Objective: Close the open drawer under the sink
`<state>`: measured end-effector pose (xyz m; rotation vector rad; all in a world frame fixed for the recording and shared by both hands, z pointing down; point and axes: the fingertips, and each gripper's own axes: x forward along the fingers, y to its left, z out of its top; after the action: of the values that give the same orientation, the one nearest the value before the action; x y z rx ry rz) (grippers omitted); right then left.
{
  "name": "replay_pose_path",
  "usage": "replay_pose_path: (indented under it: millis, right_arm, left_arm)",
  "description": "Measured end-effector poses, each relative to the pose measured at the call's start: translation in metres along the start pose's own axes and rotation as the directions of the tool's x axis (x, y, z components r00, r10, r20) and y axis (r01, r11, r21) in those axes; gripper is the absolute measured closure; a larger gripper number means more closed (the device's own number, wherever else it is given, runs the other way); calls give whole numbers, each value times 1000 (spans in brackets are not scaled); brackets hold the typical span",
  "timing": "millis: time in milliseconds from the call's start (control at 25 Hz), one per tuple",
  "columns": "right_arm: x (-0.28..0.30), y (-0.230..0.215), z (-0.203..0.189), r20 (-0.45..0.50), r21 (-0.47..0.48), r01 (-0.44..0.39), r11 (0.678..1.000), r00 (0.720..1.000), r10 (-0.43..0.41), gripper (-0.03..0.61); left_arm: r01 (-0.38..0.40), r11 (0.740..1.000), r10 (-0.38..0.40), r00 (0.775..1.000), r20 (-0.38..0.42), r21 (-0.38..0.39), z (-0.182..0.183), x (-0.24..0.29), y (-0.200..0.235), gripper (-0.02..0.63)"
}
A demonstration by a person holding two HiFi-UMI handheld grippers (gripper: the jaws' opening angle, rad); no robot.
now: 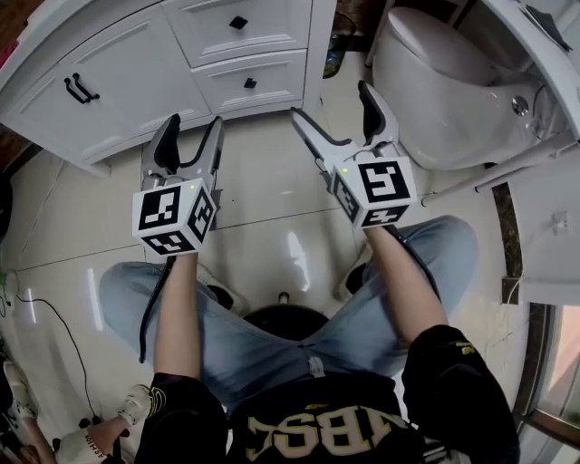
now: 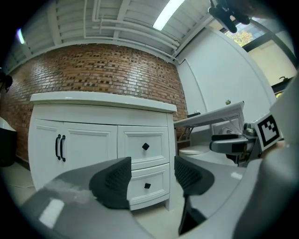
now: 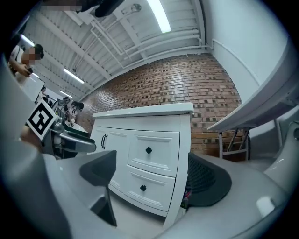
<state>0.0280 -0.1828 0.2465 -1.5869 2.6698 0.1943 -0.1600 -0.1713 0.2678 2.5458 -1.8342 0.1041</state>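
Head view, drawers: the white cabinet point(image 1: 118, 82) stands at the top left. Its upper drawer point(image 1: 237, 23) and lower drawer point(image 1: 249, 83) both sit flush with the cabinet face, so nothing inside shows.
Head view, other holders: the toilet point(image 1: 444, 82) at the top right has its lid down. A bottle point(image 1: 333, 56) stands on the floor in the gap between cabinet and toilet.
Head view, grippers: the left gripper point(image 1: 192, 127) and right gripper point(image 1: 331, 101) hang side by side above the tiled floor point(image 1: 263, 217), both clear of the cabinet.
Head view, room: bare tile lies between the jaw tips and the cabinet foot. The person's knees and a dark stool point(image 1: 285, 322) fill the space behind.
Left gripper view, jaws: moderately apart and empty, with the lower drawer framed in the gap, well beyond the pads.
Left gripper view, edges: the cabinet's right corner falls just inside the right pad, and the double doors point(image 2: 70, 149) with black handles lie to the left.
Left gripper view, only here: the drawer fronts face on, knobs one above the other, and a ceiling strip light point(image 2: 166, 14).
Right gripper view, jaws: wide apart and empty, with both shut drawer fronts showing between them.
Right gripper view, only here: the cabinet seen at an angle, and the left gripper at the left edge.
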Motion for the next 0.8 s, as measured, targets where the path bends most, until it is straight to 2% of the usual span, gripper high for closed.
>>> replay_pose_path:
  millis: [80,320,800]
  right_arm:
    - [-2,-4,0,-5,-5,25,1000,1000,-25,107]
    - [-7,-19,-4,-23,65,64,996,998,-62,107]
    - [-5,-20,-6,-42,85,64,994,997,-61,109]
  left_arm:
    - [15,1000,-15,1000,10,3,4,3,-6,320]
    - [40,999,-40,999,26,18,9,6,-20,321]
    - [21,1000,-21,999,32,-1,14,11,-21,321]
